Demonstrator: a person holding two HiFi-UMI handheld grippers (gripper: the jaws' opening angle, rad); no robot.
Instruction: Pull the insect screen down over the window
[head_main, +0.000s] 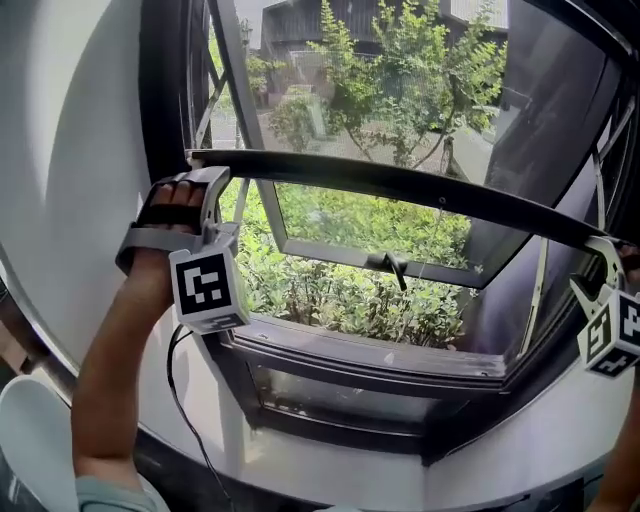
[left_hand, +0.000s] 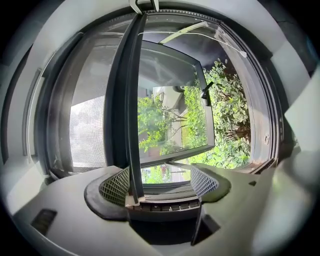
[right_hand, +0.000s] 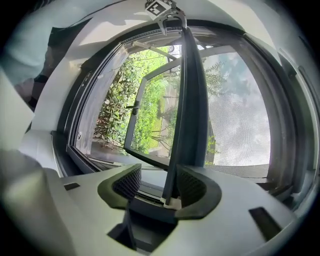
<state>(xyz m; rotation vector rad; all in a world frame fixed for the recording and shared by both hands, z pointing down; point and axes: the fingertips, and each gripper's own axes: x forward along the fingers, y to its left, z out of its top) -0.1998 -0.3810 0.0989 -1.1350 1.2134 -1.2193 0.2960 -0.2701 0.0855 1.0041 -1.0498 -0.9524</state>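
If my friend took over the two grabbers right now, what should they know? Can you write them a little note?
Left gripper: open, with the screen bar between its jaws, resting against one pad only.
Right gripper: open, holding the bar's other end the same way, against one pad only.
Things: the bar crosses the window about halfway down, with the mesh stretched above it. The glass sash beyond is swung open outward.
Done: the screen is drawn partway.
Left: get a firm hold at both ends and bring the bar level down to the bottom frame.
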